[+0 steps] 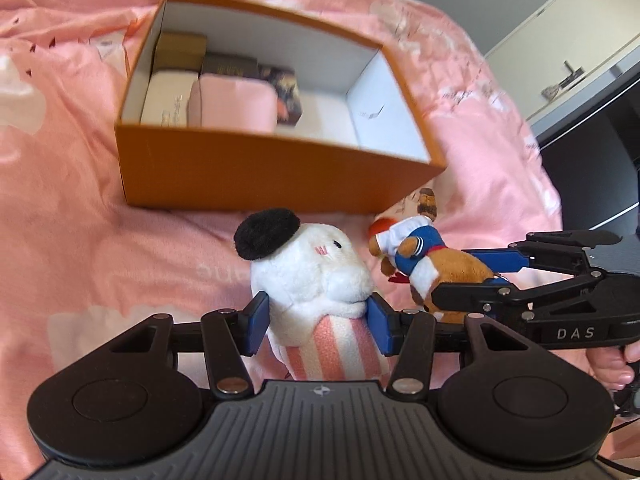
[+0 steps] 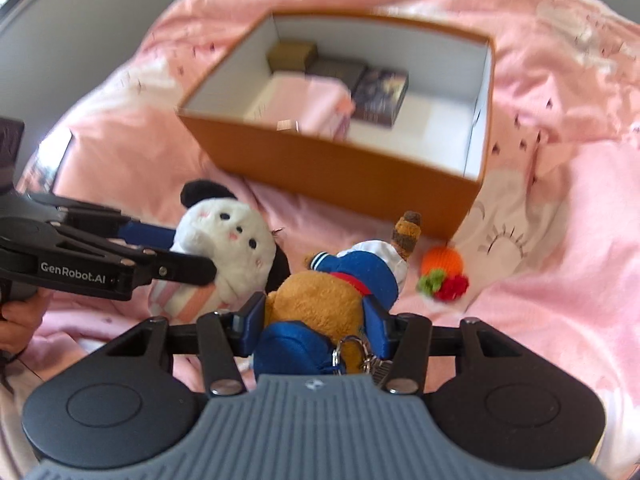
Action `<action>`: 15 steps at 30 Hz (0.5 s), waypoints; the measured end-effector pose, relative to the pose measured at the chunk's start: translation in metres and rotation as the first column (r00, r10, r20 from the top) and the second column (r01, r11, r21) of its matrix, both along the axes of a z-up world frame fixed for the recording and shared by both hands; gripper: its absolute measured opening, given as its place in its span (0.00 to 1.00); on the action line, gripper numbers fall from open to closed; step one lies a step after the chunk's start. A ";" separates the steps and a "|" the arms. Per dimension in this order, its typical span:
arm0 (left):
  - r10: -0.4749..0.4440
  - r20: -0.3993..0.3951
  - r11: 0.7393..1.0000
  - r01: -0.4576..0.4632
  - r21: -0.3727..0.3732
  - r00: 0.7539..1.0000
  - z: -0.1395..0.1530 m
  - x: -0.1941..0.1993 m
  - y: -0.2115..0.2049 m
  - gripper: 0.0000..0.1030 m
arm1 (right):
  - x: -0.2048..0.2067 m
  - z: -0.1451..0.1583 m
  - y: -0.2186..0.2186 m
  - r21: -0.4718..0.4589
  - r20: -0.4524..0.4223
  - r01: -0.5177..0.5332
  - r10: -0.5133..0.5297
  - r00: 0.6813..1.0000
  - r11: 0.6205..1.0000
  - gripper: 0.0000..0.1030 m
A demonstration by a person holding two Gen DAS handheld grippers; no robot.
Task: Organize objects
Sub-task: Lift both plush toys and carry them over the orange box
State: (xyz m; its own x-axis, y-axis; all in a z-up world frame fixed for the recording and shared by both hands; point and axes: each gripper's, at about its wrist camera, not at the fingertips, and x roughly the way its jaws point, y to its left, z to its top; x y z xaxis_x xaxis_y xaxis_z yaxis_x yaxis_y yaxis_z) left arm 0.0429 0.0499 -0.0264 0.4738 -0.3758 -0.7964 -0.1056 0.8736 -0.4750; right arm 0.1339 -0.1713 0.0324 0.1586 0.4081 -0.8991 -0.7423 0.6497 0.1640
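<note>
My left gripper is shut on a white plush with a black beret and pink striped body, its blue pads pressing both sides. Beside it, my right gripper is shut on a brown plush in a blue and white sailor suit. Each view shows the other pair too: the right gripper with the brown plush, and the left gripper with the white plush. Both toys hang just above the pink duvet, in front of the open orange box.
The orange box holds several small boxes and a pink case at its left end. Its right floor is bare. A knitted orange fruit and a small brown striped piece lie by its near corner. A cabinet stands far right.
</note>
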 end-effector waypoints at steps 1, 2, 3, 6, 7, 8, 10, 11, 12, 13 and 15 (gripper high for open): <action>0.001 0.016 1.000 -0.001 -0.011 1.000 0.005 0.000 0.001 0.57 | 0.000 0.005 -0.001 0.015 0.013 0.001 -0.002 1.000 1.000 0.52; 0.003 0.032 1.000 -0.002 -0.021 1.000 0.010 -0.001 0.003 0.57 | 0.001 0.010 -0.001 0.030 0.025 0.004 -0.005 1.000 1.000 0.52; 0.003 0.048 1.000 -0.002 -0.030 0.999 0.016 -0.001 0.005 0.57 | 0.001 0.015 -0.001 0.045 0.038 0.004 -0.006 0.999 0.999 0.52; 0.004 0.108 1.000 0.000 -0.032 0.994 0.036 0.001 0.005 0.57 | 0.003 0.030 -0.003 0.091 0.074 -0.002 -0.005 0.997 0.996 0.52; 0.003 0.131 1.000 0.001 -0.026 0.991 0.042 0.004 0.005 0.57 | 0.004 0.035 -0.003 0.107 0.087 -0.005 -0.004 0.996 0.994 0.52; 0.002 0.152 1.000 0.000 -0.019 0.988 0.048 0.007 0.006 0.57 | 0.005 0.040 -0.003 0.123 0.102 -0.009 -0.004 0.995 0.992 0.52; 0.001 0.191 1.000 -0.001 -0.001 0.982 0.060 0.015 0.006 0.57 | 0.008 0.050 -0.003 0.154 0.136 -0.013 -0.008 0.991 0.988 0.52; 0.000 0.210 1.000 -0.002 0.008 0.978 0.064 0.020 0.006 0.57 | 0.010 0.053 -0.002 0.169 0.152 -0.015 -0.011 0.988 0.986 0.52; -0.002 0.229 1.000 -0.001 0.017 0.973 0.069 0.025 0.006 0.57 | 0.013 0.057 -0.001 0.182 0.168 -0.013 -0.018 0.986 0.983 0.52; -0.005 0.244 1.000 -0.001 0.023 0.970 0.073 0.031 0.006 0.57 | 0.017 0.061 -0.001 0.195 0.182 -0.010 -0.026 0.983 0.981 0.52; -0.007 0.261 0.999 -0.003 0.036 0.965 0.077 0.045 0.006 0.57 | 0.025 0.067 0.001 0.223 0.206 0.001 -0.048 0.977 0.975 0.52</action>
State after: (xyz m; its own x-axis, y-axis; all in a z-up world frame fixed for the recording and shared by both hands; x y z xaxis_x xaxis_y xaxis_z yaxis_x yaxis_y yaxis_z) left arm 0.0878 0.0559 0.0508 0.6661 -0.3502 -0.6585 0.0194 0.8907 -0.4541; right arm 0.1585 -0.1705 0.0989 0.3452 0.5858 -0.7332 -0.7597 0.6332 0.1482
